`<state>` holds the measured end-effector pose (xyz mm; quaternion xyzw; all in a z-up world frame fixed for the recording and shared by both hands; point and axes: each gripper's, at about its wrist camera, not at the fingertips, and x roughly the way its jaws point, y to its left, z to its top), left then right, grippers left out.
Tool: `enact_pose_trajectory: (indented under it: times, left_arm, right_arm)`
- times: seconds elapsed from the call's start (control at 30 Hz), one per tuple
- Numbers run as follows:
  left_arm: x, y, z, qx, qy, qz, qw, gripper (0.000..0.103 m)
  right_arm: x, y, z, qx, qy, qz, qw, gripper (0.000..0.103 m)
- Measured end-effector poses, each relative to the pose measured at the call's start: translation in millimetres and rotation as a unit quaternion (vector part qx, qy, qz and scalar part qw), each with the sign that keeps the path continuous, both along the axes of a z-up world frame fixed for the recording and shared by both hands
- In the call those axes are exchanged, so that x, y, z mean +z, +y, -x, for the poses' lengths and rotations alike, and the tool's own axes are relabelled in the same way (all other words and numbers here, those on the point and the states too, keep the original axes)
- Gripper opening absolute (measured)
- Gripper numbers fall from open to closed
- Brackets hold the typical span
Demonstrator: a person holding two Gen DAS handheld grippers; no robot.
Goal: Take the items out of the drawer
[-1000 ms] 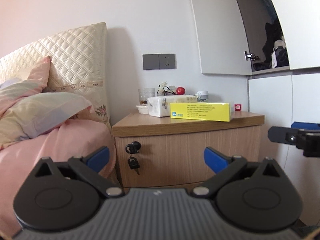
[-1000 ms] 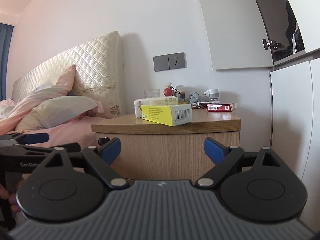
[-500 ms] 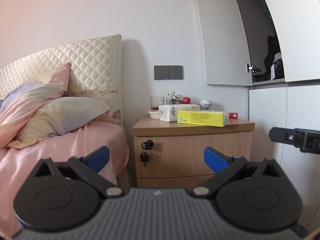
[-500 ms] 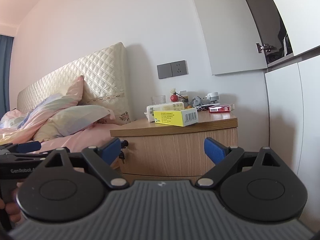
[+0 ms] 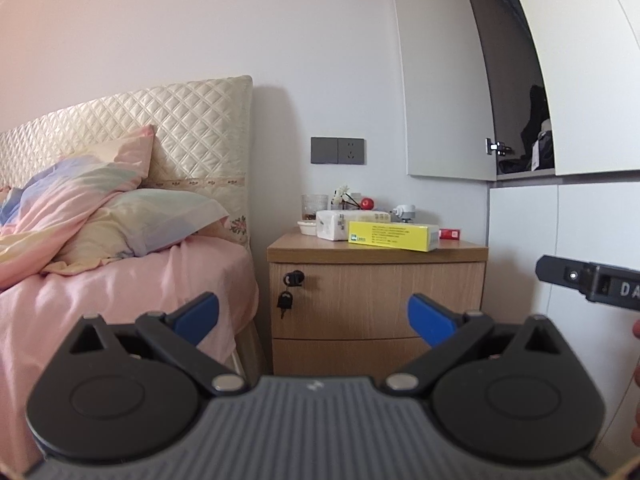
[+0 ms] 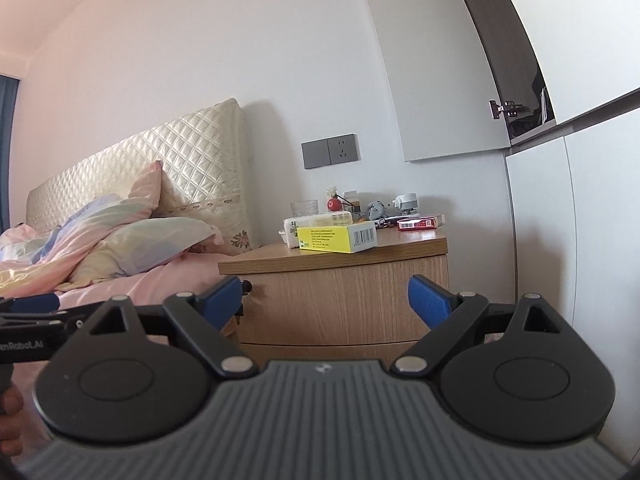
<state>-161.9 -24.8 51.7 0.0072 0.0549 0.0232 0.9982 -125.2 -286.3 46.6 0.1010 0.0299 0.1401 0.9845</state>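
A wooden nightstand (image 5: 376,300) (image 6: 340,304) stands beside the bed, both drawer fronts closed. A key (image 5: 285,303) hangs from the lock of the top drawer (image 5: 380,288). On top lie a yellow box (image 5: 392,236) (image 6: 336,238), a white tissue pack (image 5: 330,224), a glass (image 5: 314,204) and a red pack (image 6: 420,223). My left gripper (image 5: 314,316) is open and empty, well short of the nightstand. My right gripper (image 6: 326,300) is open and empty too, also at a distance. The right gripper's side (image 5: 588,282) shows at the left wrist view's right edge.
A bed (image 5: 120,280) with pink sheets, pillows (image 5: 136,228) and a quilted headboard (image 5: 180,136) lies left of the nightstand. White wardrobe doors (image 5: 560,260) stand to its right, with one upper door (image 5: 444,80) swung open. A grey wall socket (image 5: 338,151) sits above.
Both grippers have drawn back from the nightstand, which now looks smaller and farther. More of the bed and wall shows. Both stay open.
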Motion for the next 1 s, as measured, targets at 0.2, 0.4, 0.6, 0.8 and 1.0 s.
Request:
enact_pose_trajectory:
  times: [0.2, 0.4, 0.6, 0.8, 1.0]
  left_arm:
    - [-4, -6, 9, 0.003, 0.004, -0.009, 0.9999, 0.103]
    - [-8, -10, 9, 0.005, 0.002, -0.014, 0.9999, 0.103]
    - [-14, -17, 4, 0.005, 0.005, -0.017, 0.9998, 0.103]
    - [-18, -24, 0, 0.006, 0.014, -0.021, 0.9997, 0.103]
    - [-21, -26, -2, 0.011, 0.022, -0.026, 0.9993, 0.103]
  right_arm:
    - [-1, -4, 16, -0.016, -0.007, 0.000, 1.000, 0.092]
    - [-6, -5, 18, -0.023, -0.016, 0.005, 1.000, 0.092]
    - [-13, -7, 18, -0.029, -0.017, 0.007, 0.999, 0.093]
    - [-18, -9, 15, -0.037, -0.003, 0.005, 0.999, 0.103]
    - [-20, -6, 13, -0.036, 0.005, 0.007, 0.999, 0.103]
